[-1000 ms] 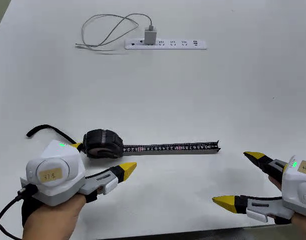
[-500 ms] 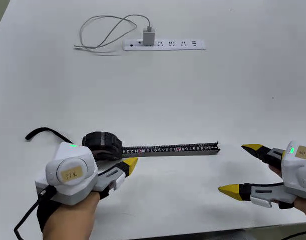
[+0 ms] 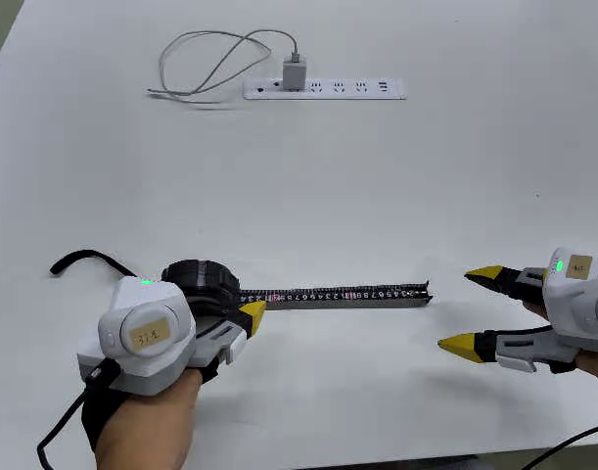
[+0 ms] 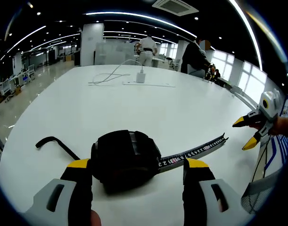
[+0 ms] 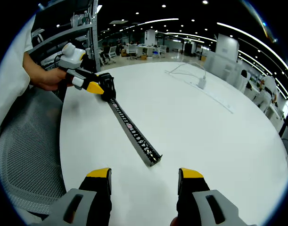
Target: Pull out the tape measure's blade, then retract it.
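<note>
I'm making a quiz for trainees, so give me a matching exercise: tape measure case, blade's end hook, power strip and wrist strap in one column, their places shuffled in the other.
1 tape measure case
2 blade's end hook
3 power strip
4 wrist strap

A far across the table, charger plugged in
B between the left gripper's open jaws
C ahead of the open right gripper, untouched
D curled on the table beside the case

Pairs: 1-B, 2-C, 3-A, 4-D.

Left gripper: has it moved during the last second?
Yes. In the head view the left gripper has moved forward and right, toward the tape measure, which stayed put; its jaws now flank it.
</note>
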Demonstrator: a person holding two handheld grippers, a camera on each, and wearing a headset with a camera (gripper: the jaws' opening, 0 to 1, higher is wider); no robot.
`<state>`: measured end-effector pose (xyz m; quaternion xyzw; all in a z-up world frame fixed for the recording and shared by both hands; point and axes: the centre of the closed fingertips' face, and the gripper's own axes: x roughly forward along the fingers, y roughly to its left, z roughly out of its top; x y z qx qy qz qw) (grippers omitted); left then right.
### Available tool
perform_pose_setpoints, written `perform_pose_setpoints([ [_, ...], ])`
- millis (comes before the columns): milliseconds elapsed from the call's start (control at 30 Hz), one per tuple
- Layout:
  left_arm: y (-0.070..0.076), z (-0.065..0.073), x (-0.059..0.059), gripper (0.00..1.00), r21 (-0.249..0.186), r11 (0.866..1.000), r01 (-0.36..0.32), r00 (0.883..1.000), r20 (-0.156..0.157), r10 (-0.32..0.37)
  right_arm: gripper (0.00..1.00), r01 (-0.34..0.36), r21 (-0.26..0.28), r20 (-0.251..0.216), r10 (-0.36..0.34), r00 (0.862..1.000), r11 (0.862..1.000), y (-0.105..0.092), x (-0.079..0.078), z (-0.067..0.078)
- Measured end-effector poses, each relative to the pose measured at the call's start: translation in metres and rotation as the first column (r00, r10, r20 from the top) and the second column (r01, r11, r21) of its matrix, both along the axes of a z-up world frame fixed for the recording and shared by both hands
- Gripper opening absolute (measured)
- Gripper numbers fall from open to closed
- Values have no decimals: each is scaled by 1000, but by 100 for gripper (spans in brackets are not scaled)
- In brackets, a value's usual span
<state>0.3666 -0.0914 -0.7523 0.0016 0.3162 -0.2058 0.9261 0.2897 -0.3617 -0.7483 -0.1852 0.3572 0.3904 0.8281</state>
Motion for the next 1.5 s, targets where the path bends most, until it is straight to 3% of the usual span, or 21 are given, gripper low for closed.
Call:
perform_pose_setpoints([
  [133,1,0,3,75,-9,1000,-23,1000,-7,23,46,-49,-42,-17,48,999,998,-3,4,-5],
  [433,4,-4,8,71,-8,999,-50,999,-4,50,40,-130,-70,-54,127,990,989,-5,15,-9],
  [833,7,-5,14,67,-40,994,-100,995,-12,100,35,-252,-150,-106,238,966,956,-1,22,-23],
  [1167,10,-7,16,64,-50,992,-117,993,-21,116,32,-310,-164,-128,292,948,936,3,29,-24],
  [1400,13,-7,18,61,-85,987,-136,990,-34,134,30,-341,-177,-147,318,937,923,6,29,-27],
  [1500,12,-7,18,61,-76,988,-131,991,-31,129,30,-352,-178,-153,327,932,919,8,29,-28],
])
